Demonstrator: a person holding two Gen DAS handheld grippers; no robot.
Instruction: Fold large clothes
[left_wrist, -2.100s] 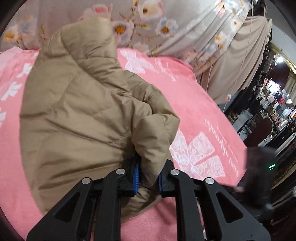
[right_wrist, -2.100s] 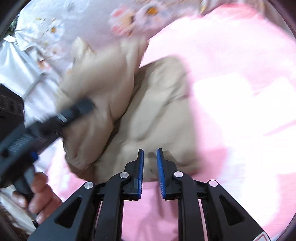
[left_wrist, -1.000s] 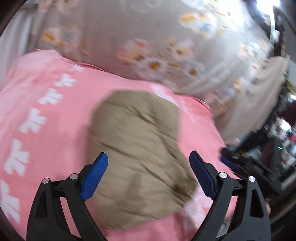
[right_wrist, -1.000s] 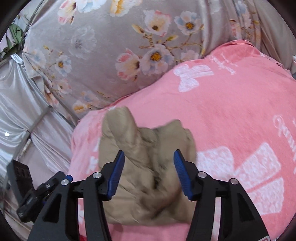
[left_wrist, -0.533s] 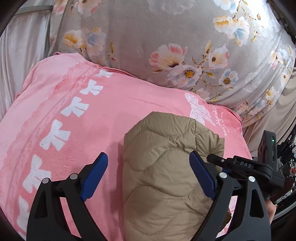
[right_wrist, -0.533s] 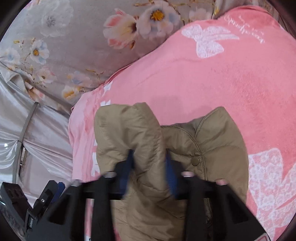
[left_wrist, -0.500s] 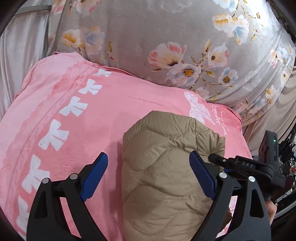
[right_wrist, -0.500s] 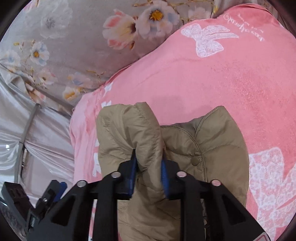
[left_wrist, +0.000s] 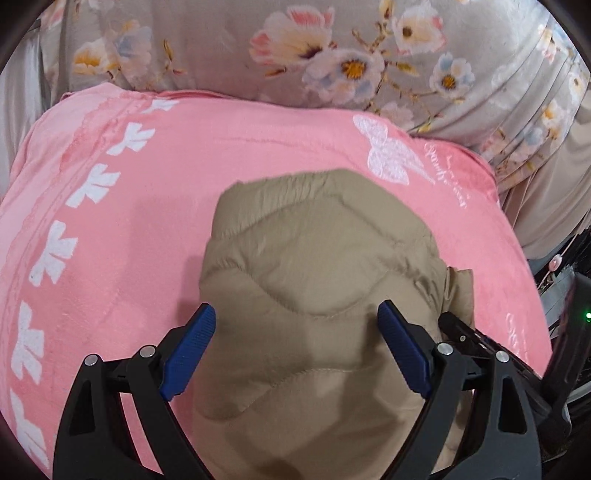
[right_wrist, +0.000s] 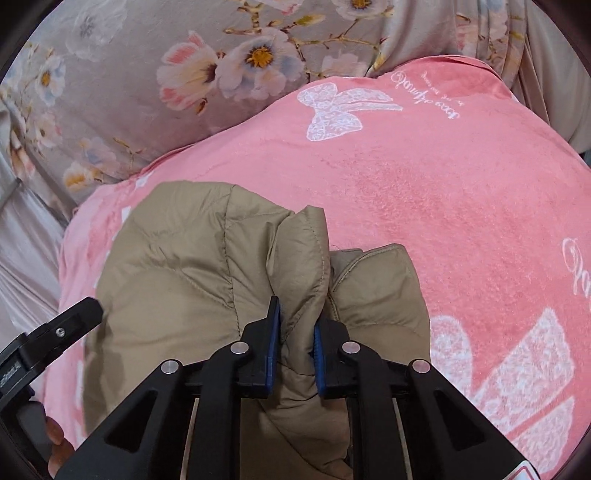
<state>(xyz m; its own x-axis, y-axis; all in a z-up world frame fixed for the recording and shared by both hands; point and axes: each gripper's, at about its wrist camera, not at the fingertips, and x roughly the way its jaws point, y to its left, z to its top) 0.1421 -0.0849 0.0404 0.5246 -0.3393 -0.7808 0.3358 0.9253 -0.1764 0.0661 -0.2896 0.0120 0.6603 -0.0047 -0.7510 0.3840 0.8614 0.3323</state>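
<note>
A tan quilted puffer jacket (left_wrist: 314, 295) lies bunched on a pink blanket (left_wrist: 129, 221). My left gripper (left_wrist: 295, 347) is open wide just above the jacket's near part, holding nothing. My right gripper (right_wrist: 295, 339) is shut on a thick fold of the jacket (right_wrist: 207, 266) at its right edge, the fabric pinched between the blue pads. The right gripper's black body shows at the jacket's right side in the left wrist view (left_wrist: 465, 339). The left gripper's body shows at the far left in the right wrist view (right_wrist: 48, 339).
The pink blanket (right_wrist: 443, 206) has white bow prints and covers a bed. A grey floral curtain (left_wrist: 314, 48) hangs behind it. Dark furniture and a green light (left_wrist: 587, 315) sit past the blanket's right edge.
My left gripper let go of the jacket and opened wide, then moved in over it. My right gripper closed on a fold of the jacket's right edge and holds it.
</note>
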